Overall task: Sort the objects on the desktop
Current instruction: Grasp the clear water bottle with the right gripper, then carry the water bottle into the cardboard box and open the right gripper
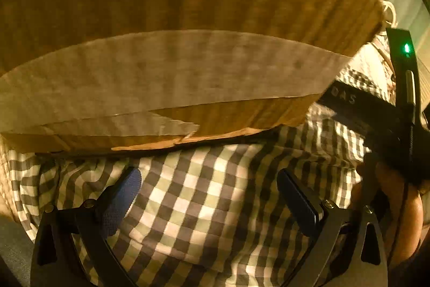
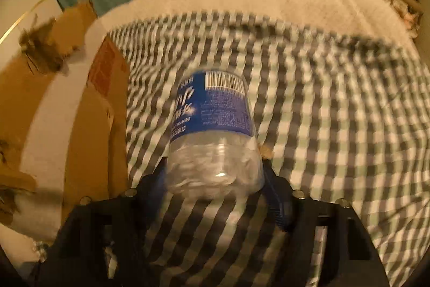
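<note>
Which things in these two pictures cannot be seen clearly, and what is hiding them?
- Inside of the brown cardboard box: left wrist view shows only its outer wall and flap.
- Cap end of the clear plastic bottle with blue label: right wrist view, it points away from the camera.
- Label text: too blurred to read.
- Pads of the right gripper: mostly behind the bottle.
- Checked cloth: motion-blurred.

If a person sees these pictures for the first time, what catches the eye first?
First, the clear bottle with a blue label, clamped in the right gripper above the checked cloth. Next, the big cardboard box filling the upper part of the left wrist view, with the open, empty left gripper below it.
</note>
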Demonstrator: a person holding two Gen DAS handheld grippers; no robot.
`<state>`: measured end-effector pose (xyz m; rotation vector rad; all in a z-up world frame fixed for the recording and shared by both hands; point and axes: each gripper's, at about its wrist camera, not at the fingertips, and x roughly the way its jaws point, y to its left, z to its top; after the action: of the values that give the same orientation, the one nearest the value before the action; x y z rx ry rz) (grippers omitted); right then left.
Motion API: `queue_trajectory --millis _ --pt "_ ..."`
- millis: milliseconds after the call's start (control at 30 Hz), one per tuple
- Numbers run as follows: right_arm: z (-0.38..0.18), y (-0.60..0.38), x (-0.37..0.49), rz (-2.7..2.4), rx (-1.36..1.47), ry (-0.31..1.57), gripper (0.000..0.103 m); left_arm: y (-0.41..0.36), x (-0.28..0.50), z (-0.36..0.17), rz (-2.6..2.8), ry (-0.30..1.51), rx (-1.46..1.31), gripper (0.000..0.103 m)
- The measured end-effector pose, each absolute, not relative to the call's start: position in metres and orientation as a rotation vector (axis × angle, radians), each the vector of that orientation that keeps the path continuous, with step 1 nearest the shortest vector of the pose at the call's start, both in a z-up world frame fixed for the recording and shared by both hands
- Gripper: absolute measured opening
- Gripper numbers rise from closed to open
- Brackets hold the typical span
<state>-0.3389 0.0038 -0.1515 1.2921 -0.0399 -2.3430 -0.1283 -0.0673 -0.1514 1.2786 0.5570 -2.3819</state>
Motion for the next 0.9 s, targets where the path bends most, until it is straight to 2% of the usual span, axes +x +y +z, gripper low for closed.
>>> queue_trajectory --millis 167,400,500,600,700,800,900 --pt "-0.137 0.016 -0.304 -2.415 1.31 0.04 0.063 -0.065 -0.125 -0.147 -2.382 0.531 1.276 0.103" --pt "-0.113 0.06 -0.217 -2.496 1.369 0.032 0.063 -0.059 -0.113 -0.137 -2.399 0.505 1.275 0.103" --pt "-0.115 0.071 -0.188 -2.481 1.437 0.042 0.063 -0.054 -0.104 -0.126 -2.417 0.449 1.264 0.103" --pt "-0.124 0.086 -0.163 -2.462 1.464 -0.022 0.063 -0.046 -0.096 -0.118 -2.441 0.412 1.263 0.103" --pt "-0.124 0.09 -0.151 -2.459 1.447 -0.046 0.065 -0.049 -0.085 -0.109 -2.462 0.392 1.232 0.103" --pt "-0.121 0.078 -0.159 -2.485 1.42 0.004 0.073 -0.048 -0.071 -0.104 -2.475 0.393 1.208 0.103" --pt "-0.126 0.075 -0.178 -2.469 1.43 -0.002 0.073 -0.064 -0.088 -0.102 -2.459 0.389 1.213 0.103"
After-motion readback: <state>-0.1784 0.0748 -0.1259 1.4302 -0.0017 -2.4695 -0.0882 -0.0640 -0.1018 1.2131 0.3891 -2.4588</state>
